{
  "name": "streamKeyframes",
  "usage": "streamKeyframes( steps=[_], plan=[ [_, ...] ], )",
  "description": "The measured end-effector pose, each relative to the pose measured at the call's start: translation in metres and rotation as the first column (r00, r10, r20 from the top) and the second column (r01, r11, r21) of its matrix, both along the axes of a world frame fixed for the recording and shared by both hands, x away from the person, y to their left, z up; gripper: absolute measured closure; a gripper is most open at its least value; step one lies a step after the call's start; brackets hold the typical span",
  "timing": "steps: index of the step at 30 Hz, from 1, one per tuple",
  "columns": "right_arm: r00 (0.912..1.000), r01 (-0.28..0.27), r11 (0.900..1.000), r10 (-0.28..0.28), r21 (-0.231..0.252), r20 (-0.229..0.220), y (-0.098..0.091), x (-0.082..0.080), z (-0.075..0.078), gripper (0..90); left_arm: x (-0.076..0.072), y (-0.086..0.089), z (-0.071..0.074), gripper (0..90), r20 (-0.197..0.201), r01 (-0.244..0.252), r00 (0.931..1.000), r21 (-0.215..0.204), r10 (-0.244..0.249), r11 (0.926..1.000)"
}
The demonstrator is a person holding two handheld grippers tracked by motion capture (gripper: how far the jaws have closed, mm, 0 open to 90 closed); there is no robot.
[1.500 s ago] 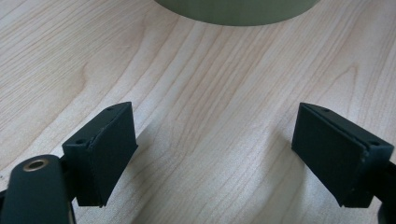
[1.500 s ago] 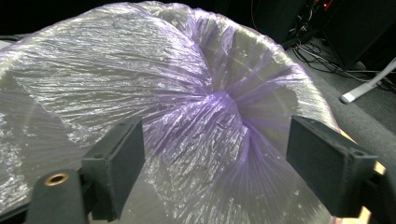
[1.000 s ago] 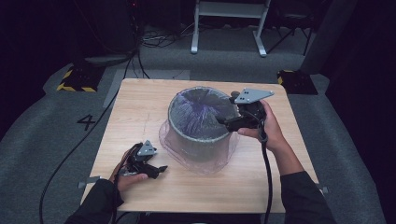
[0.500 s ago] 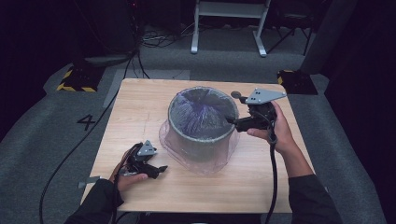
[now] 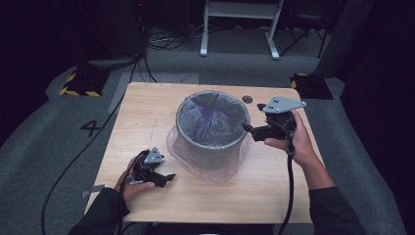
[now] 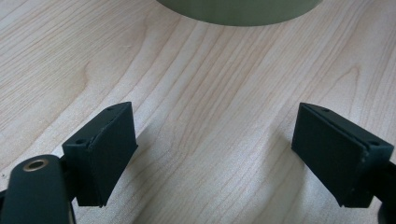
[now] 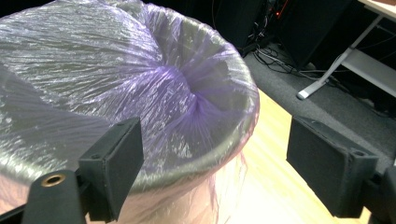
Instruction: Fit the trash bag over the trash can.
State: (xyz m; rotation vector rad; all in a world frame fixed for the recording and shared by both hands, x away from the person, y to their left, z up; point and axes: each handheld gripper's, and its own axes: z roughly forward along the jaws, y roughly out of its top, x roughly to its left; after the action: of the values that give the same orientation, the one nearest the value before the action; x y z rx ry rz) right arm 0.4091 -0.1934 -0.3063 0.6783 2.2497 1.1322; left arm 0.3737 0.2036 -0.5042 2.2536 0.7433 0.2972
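High view: a bin [image 5: 211, 128] lined with a purple bag [image 5: 208, 117] stands mid-bench [image 5: 147, 112]. The left tool [image 5: 164, 178] rests on the bench near the bin; the right tool [image 5: 247, 128] hangs at the bin's rim.

Left gripper view: jaws wide apart, empty, over bare wood.

Right gripper view: jaws wide apart, empty, just beside the bag-covered rim [image 7: 196, 168].

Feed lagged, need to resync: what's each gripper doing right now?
Left gripper: open, holding nothing, low over the light wooden table.
Right gripper: open, holding nothing, beside the round grey bin lined with a purple plastic bag.
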Motion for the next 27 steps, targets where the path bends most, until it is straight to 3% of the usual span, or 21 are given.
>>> streamKeyframes(
  steps=[9, 27],
  plan=[
    [1.0, 0.009, 1.0, -0.009, 0.002, 0.003, -0.007, -0.006, -0.005, 19.0, 0.0, 0.0, 0.0, 13.3, 0.0, 0.0, 1.0, 0.0, 0.0, 1.0],
    [0.9998, 0.016, 0.9991, -0.016, -0.039, -0.012, -0.018, -0.014, -0.025, 19.5, 0.0, 0.0, 0.0, 13.3, 0.0, 0.0, 1.0, 0.0, 0.0, 1.0]
  ],
)
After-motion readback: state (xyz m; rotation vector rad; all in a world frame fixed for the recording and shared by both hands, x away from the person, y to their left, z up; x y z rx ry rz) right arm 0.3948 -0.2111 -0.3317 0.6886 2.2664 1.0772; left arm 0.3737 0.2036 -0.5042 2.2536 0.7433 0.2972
